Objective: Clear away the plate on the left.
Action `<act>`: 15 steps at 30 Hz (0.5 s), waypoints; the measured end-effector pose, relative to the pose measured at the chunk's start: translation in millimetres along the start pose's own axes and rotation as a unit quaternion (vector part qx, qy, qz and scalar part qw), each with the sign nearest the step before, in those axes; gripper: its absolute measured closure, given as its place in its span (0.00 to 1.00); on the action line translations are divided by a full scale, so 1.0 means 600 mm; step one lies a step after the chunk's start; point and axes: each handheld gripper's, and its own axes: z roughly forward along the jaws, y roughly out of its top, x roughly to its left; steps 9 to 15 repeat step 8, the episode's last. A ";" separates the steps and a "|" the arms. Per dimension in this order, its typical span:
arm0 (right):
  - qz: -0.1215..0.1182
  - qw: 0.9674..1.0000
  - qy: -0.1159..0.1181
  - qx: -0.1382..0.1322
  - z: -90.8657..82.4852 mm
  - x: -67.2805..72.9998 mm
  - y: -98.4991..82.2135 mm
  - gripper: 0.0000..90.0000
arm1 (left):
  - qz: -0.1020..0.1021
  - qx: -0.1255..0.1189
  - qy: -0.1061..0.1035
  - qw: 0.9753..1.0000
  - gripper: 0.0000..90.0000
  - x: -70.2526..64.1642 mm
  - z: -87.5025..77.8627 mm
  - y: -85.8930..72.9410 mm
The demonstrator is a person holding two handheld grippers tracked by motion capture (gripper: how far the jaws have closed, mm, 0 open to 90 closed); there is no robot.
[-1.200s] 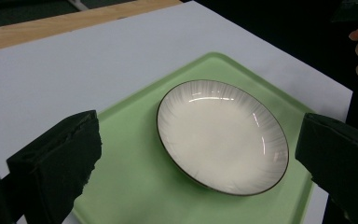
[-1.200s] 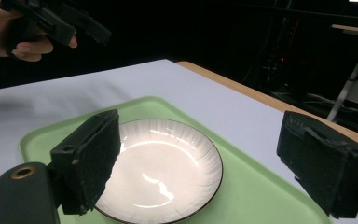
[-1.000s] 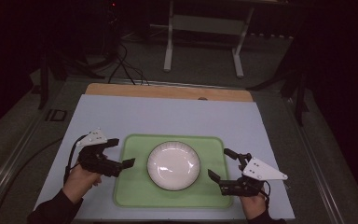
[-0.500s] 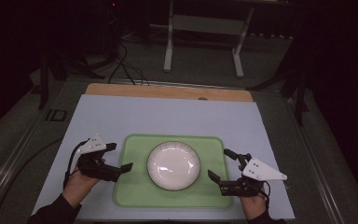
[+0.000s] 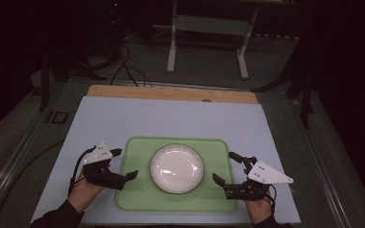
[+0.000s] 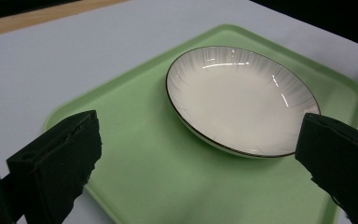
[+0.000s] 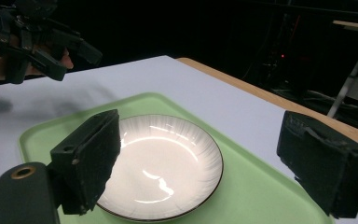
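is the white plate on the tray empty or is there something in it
Empty. The white plate sits upright on the green tray, and both gripper views show only bare glaze with light reflections.

The letters "ID" stand on the floor marking (image 5: 57, 117).

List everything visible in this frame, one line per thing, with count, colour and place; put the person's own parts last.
plate: 1, white with a thin dark rim, empty, centred on the tray
tray: 1, light green, on the near middle of the table cover
table cover: 1, pale grey-blue, over the table
table edge: 1, wood-coloured strip, far side
stand: 1, pale metal frame, on the floor beyond the table
left gripper: 1, black, jaws open, left of the plate
right gripper: 1, black, jaws open, right of the plate
hands: 2, at the bottom edge, holding the grippers
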 end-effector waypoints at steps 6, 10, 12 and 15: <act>0.000 1.000 0.001 0.001 0.000 -0.001 -0.001 0.15 | 0.007 0.002 -0.005 1.000 0.00 -0.005 0.003 -0.002; 0.002 1.000 0.002 0.002 0.000 -0.001 -0.001 0.15 | 0.009 0.002 -0.005 1.000 0.00 -0.006 0.004 -0.002; 0.002 1.000 0.002 0.002 0.000 -0.001 -0.001 0.15 | 0.009 0.002 -0.005 1.000 0.00 -0.006 0.004 -0.002; 0.002 1.000 0.002 0.002 0.000 -0.001 -0.001 0.15 | 0.009 0.002 -0.005 1.000 0.00 -0.006 0.004 -0.002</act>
